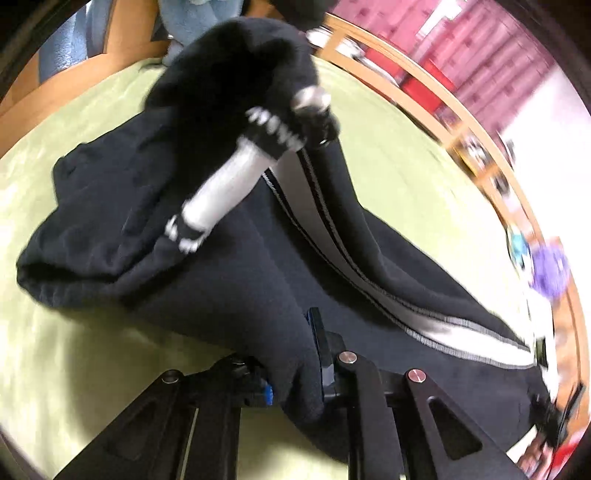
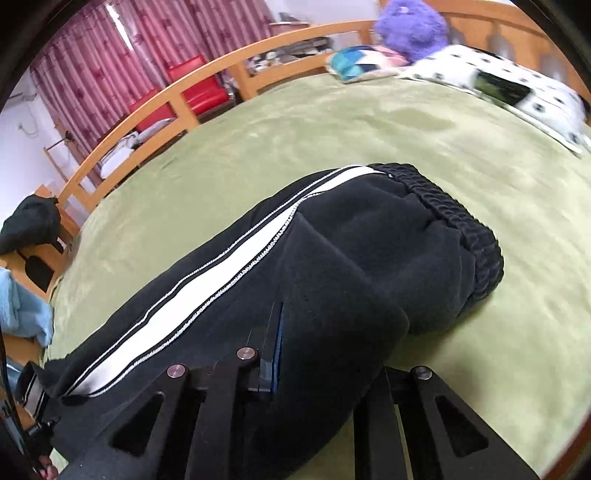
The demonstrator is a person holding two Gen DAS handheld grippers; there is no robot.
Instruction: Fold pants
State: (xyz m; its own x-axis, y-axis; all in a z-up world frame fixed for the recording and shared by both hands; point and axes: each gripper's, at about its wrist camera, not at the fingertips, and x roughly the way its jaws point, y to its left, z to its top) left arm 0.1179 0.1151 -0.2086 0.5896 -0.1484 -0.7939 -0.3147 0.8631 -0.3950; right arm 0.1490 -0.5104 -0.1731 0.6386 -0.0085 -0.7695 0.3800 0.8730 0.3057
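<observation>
Your left gripper [image 1: 295, 373] is pinched on a fold of the black pants [image 1: 229, 280]; in the left wrist view the fabric drapes over the fingers at the lower centre of the frame, with a blue pad edge [image 1: 267, 397] showing beside it. Your right gripper [image 2: 291, 354] is likewise clamped on the pants [image 2: 354, 266], the cloth bunched between its fingers at the bottom centre of the right wrist view.

The pants lie on the green bed cover [image 2: 332, 129], across the middle of both frames. The white side stripe [image 2: 207, 280] runs from the lower left of the right wrist frame up toward the ribbed waistband [image 2: 458, 221] at centre right. In the left wrist view the same stripe [image 1: 369, 280] runs from the centre down to the lower right, and a silver-and-black handle of the other gripper [image 1: 229, 177] shows above the cloth, topped by a black sleeve [image 1: 236, 74] at upper centre.

Around the bed you have a wooden frame [image 2: 155, 107], pink curtains [image 2: 110, 55] at upper left, a red chair [image 2: 199, 88], a purple plush toy [image 2: 410, 26] and a spotted white pillow [image 2: 498, 85] at upper right. The edges of both frames are blurred.
</observation>
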